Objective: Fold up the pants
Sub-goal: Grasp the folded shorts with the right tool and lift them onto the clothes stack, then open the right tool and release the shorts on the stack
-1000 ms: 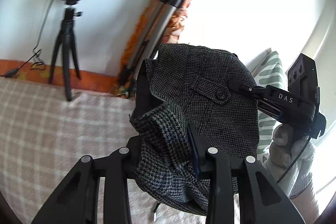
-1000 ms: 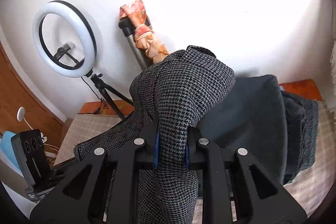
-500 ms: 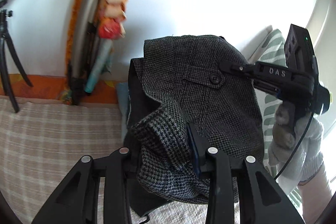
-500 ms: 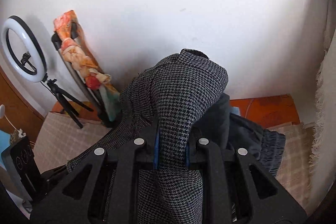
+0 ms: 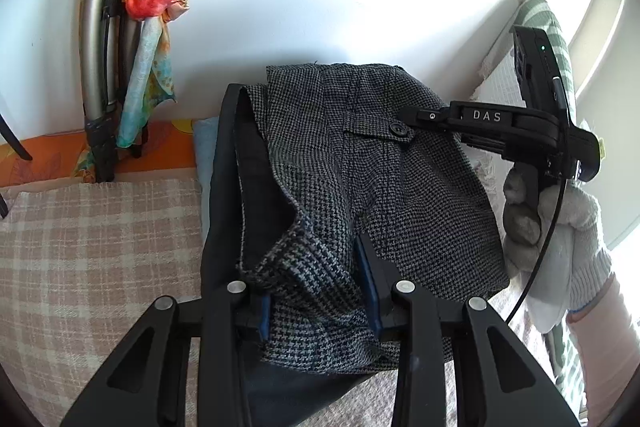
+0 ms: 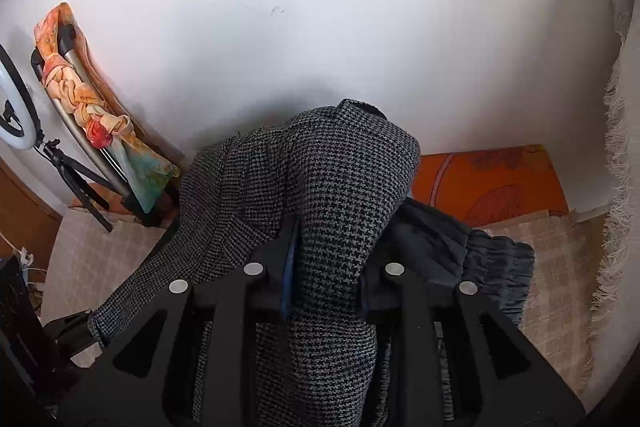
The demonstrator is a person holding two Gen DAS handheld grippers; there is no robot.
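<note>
since a second ago the ring light has slid out of the left wrist view, and the pants (image 5: 360, 179) now sit lower, over the dark folded clothes (image 5: 224, 187) on the bed rather than high against the wall. the left tongs (image 5: 316, 303) at the bottom centre of that view are clenched on a bunched edge of the checked pants, blue pads pressing the cloth from both sides. the right tongs (image 5: 412, 117) reach in from the right edge, held by a gloved hand (image 5: 560, 227), their tips touching the pants beside the pocket button (image 5: 396, 129). in the right wrist view the right tongs (image 6: 324, 279) are clenched on a fold of the pants (image 6: 328, 187), which rise in a hump in the middle of the frame and hide most of the bed behind. to the lower right lies a dark gathered garment (image 6: 492, 259) on the plaid bed cover (image 6: 560, 267). at the left edge stand the ring light (image 6: 12, 99) on its tripod and a metal frame wrapped in an orange scarf (image 6: 80, 99), leaning on the white wall. an orange mat (image 6: 488, 183) lies by the wall at right.
</note>
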